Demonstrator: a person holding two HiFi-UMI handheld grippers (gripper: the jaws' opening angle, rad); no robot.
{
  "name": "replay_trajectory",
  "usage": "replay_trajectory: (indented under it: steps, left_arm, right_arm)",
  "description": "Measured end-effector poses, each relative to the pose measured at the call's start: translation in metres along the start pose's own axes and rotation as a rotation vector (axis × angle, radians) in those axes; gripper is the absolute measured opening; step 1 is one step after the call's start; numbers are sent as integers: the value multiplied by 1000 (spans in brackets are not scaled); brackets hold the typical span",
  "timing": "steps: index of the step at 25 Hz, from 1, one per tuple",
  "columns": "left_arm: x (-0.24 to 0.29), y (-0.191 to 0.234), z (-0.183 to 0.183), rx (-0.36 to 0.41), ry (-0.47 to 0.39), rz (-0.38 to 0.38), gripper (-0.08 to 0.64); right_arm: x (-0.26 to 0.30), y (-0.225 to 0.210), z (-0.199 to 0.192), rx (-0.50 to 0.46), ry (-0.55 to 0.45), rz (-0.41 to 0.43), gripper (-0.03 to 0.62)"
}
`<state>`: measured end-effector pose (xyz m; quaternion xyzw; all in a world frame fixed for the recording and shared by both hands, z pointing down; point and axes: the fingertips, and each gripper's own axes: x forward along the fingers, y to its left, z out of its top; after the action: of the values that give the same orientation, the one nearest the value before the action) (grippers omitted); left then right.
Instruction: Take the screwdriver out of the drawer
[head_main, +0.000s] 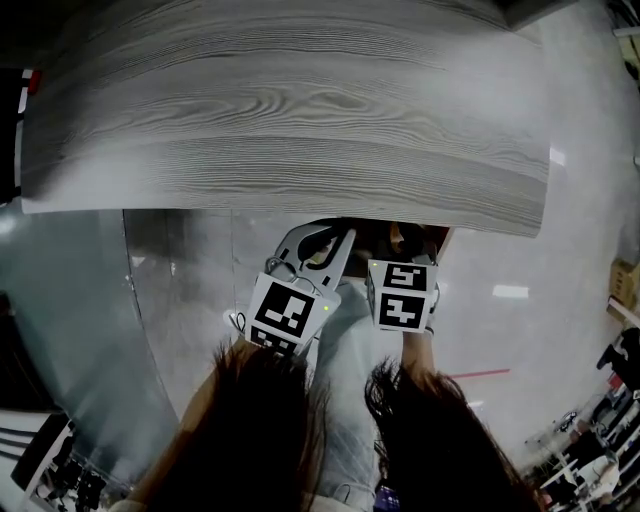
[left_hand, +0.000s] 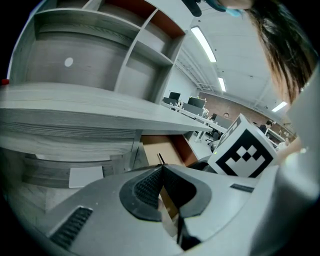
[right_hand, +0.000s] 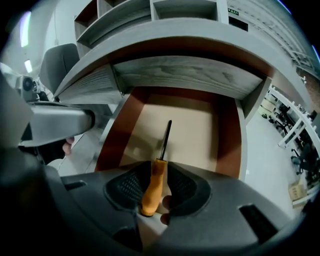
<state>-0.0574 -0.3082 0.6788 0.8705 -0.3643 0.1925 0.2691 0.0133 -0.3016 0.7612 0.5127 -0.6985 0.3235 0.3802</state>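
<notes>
Right tongs (right_hand: 157, 172) spread, straddling orange handle of screwdriver (right_hand: 153, 182); I saw no squeeze on it. Screwdriver lay on floor of open drawer (right_hand: 231, 135), shaft toward 12 o'clock.

Risks, as I judged:
- Handle sat nearer 9 o'clock pad, so uneven closing could roll or tilt it.
- Steep lift could knock shaft on desk (head_main: 280, 100) edge overhanging at 12.

Left tongs (left_hand: 161, 172) clenched on nothing, outside drawer's 9 o'clock wall. Shelves (right_hand: 150, 15) above desk, out of path.

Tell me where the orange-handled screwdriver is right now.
Right gripper view, centre: the orange-handled screwdriver lies in the open reddish-brown wooden drawer, handle between the right tool's spread pads, black shaft pointing toward the drawer's back.
</notes>
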Motion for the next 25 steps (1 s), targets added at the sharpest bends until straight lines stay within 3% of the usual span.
replay_trajectory:
  steps: [17,25]
  left_arm:
    - [11,-1,-1,-23,-1,28,17]
    - [10,-6,-2,-29,-3,47,17]
  right_arm:
    - [19,-3,-10,33,110,-30,127]
    - [12,-5,-10,131,107,23,91]
